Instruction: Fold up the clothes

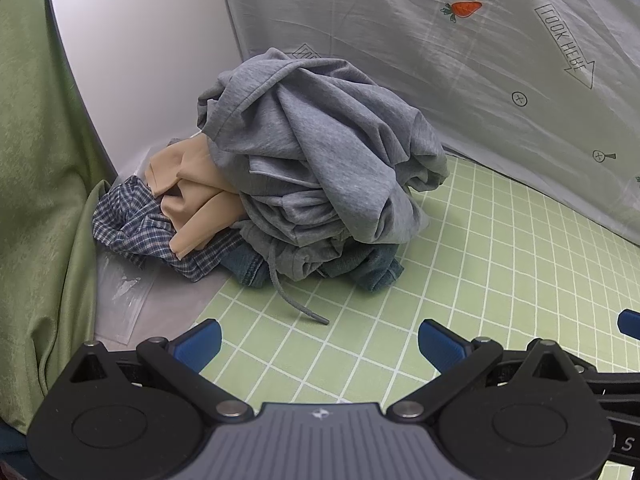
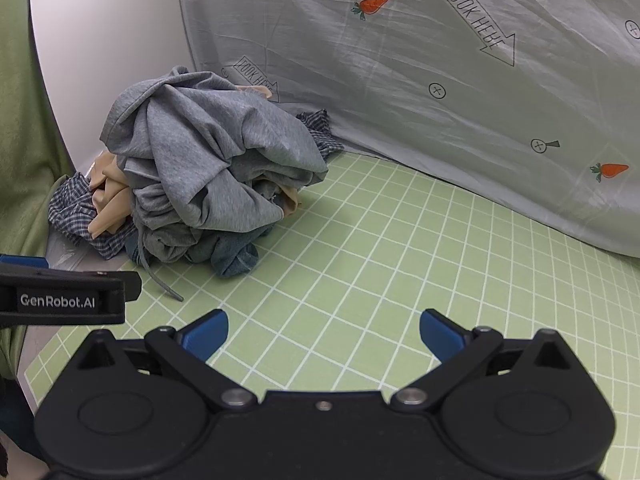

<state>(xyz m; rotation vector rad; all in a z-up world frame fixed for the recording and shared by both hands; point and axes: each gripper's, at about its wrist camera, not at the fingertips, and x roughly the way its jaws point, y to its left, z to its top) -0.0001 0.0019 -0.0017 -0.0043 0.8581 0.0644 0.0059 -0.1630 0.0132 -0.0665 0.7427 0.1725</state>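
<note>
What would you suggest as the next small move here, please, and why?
Probably reach the left claw forward to the grey garment crowning the pile. Both claws, the right claw included, are open and empty over the green grid mat, and that garment lies on top.

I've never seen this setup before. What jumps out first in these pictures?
A heaped pile of clothes, topped by a crumpled grey hoodie, sits in the back left corner of a green grid mat. Behind hangs a grey sheet printed with carrots. Both grippers, left gripper and right gripper, hover open and empty.
</note>
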